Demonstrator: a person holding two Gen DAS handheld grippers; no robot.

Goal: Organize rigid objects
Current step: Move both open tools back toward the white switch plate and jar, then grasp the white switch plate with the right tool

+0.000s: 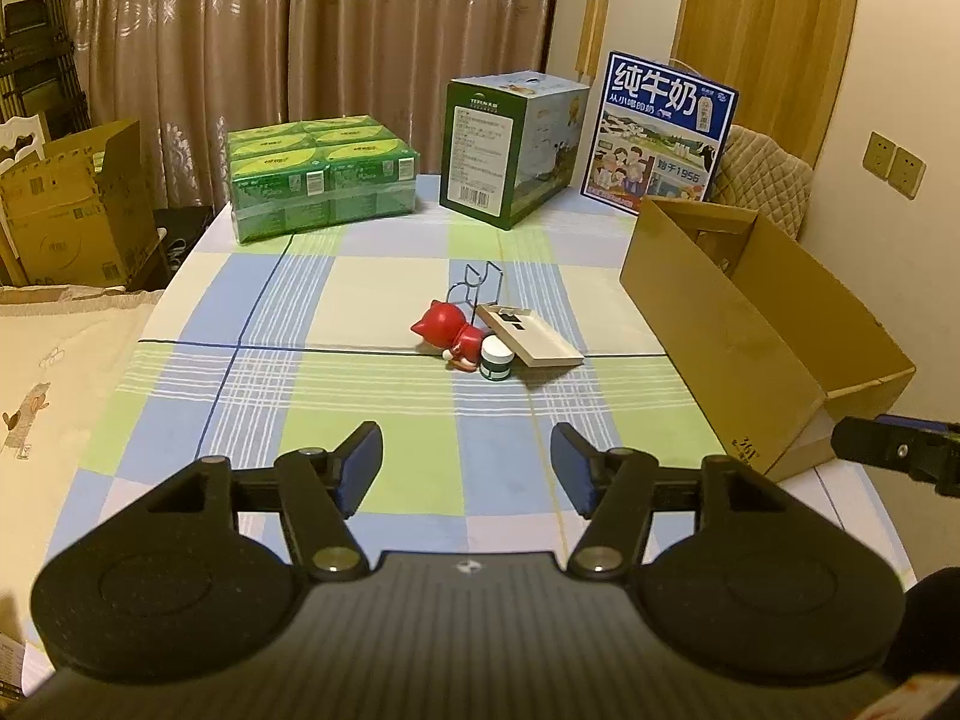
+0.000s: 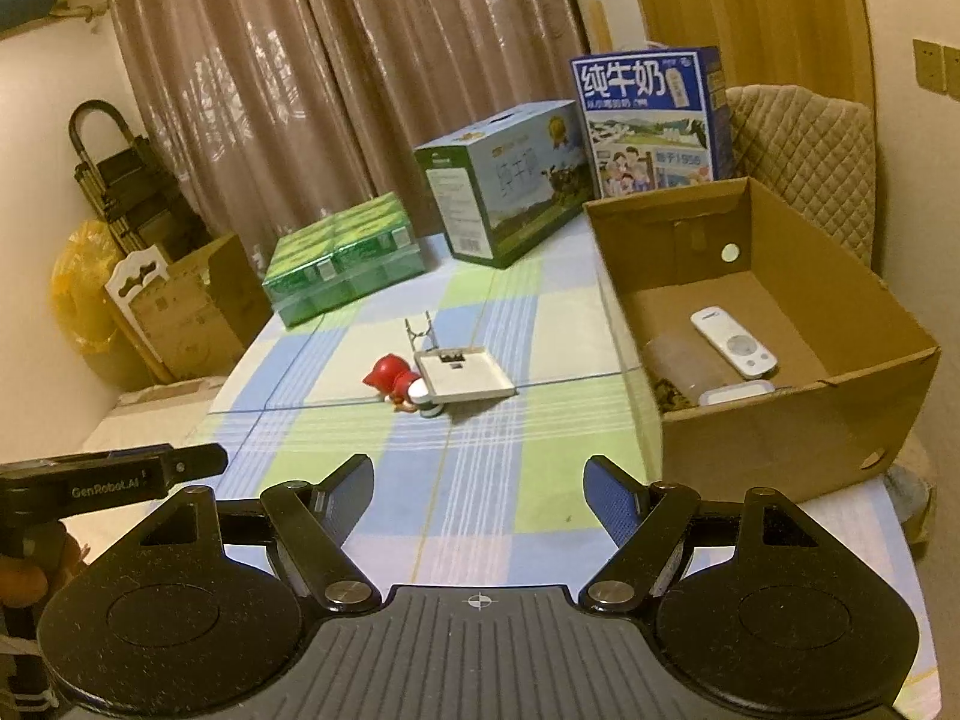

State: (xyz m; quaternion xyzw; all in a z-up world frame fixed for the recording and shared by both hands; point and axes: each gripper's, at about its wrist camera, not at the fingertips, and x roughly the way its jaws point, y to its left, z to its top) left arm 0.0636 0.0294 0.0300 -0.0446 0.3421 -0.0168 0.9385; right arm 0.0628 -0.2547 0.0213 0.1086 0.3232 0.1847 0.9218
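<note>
Checked cloth is spread over the counter (image 1: 336, 300), at whose right edge an open cardboard box (image 2: 780, 444) is set, with a white remote (image 2: 732, 342) lying inside. Mid-counter, a flat white box (image 1: 531, 336) is propped on a small jar (image 1: 497, 360), beside a red figurine (image 1: 453, 330). Nothing is held by the left gripper (image 1: 467, 468) or right gripper (image 2: 479, 498); both are parted, short of the cluster.

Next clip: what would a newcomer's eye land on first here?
Probably the red cat figurine lying mid-table, huddled with a small jar, a flat white box and a wire rack. Then the open cardboard box at the right edge, holding a white remote.
</note>
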